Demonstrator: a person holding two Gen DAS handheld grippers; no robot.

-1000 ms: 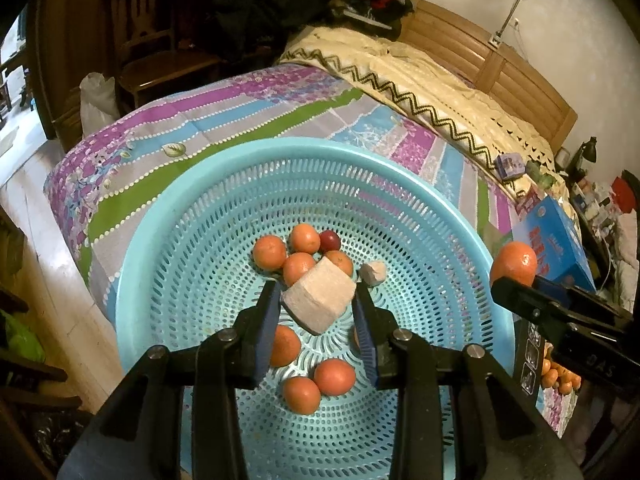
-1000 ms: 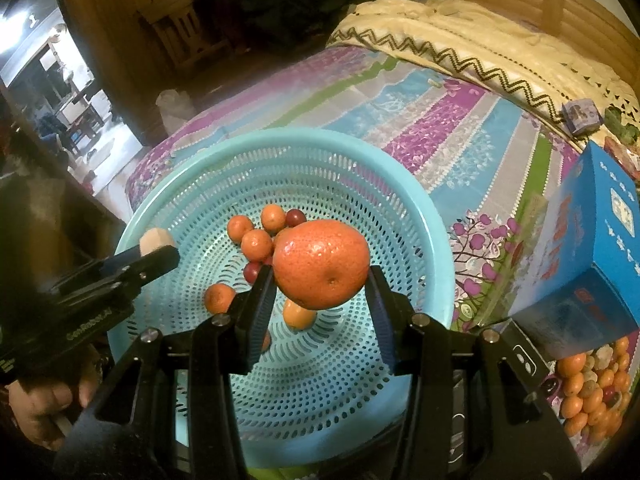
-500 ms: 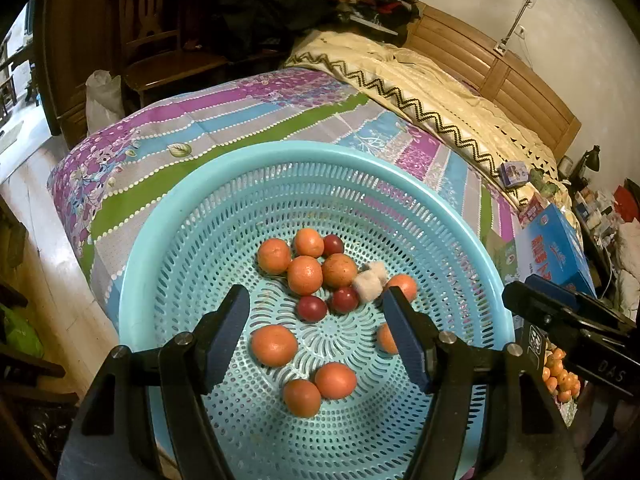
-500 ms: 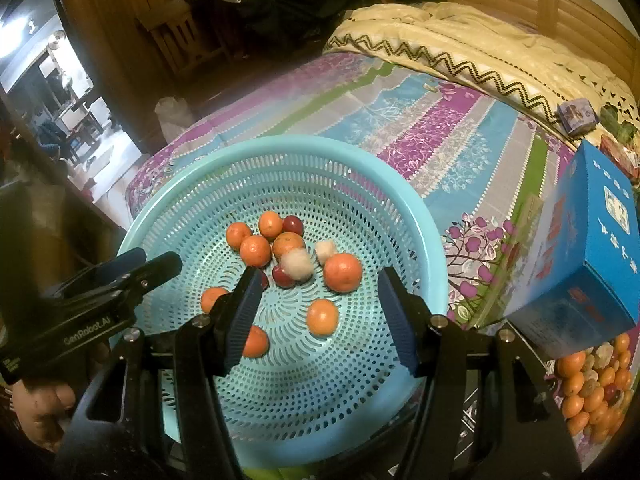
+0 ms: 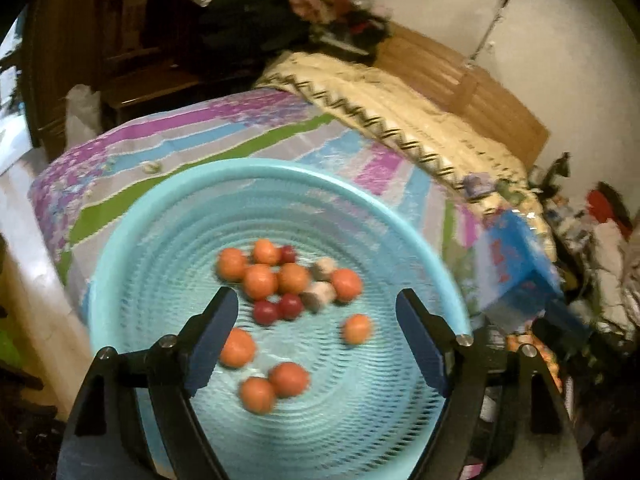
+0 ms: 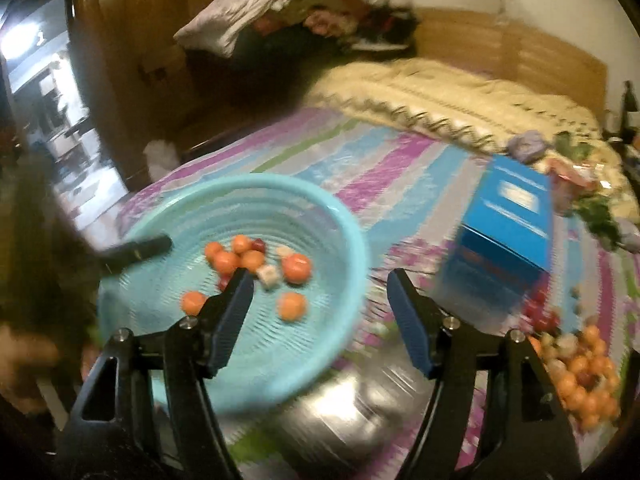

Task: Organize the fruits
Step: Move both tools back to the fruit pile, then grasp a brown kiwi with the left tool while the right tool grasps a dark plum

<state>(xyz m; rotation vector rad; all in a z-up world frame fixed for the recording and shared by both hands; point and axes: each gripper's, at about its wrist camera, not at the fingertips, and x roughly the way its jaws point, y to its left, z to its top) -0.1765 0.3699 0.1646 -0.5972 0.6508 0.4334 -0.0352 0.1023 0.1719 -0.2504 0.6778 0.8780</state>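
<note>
A turquoise perforated basket (image 5: 280, 168) rests on the striped bedspread. It holds several small oranges (image 5: 260, 282), a few dark red fruits (image 5: 276, 311) and pale chunks (image 5: 320, 298). My left gripper (image 5: 316, 299) hovers over the basket's near side, its jaws opening with nothing between them. My right gripper (image 6: 319, 278) hangs above the basket's right rim (image 6: 354, 240), its jaws also opening and empty. The larger orange (image 6: 297, 268) lies in the basket. One finger of the left gripper (image 6: 136, 249) shows over the basket's left side. Both views are blurred.
A blue carton (image 6: 508, 236) stands on the bed right of the basket. A heap of mixed small fruit (image 6: 580, 372) lies at lower right. Something shiny and metallic (image 6: 340, 412) sits below the basket. A hand (image 6: 24, 360) is at the left edge. A cream quilt (image 6: 440, 100) and wooden headboard lie behind.
The left gripper let go of the pale chunk and the right let go of the big orange; both now lie in the basket. Both jaws widened. The right gripper swung right, past the rim.
</note>
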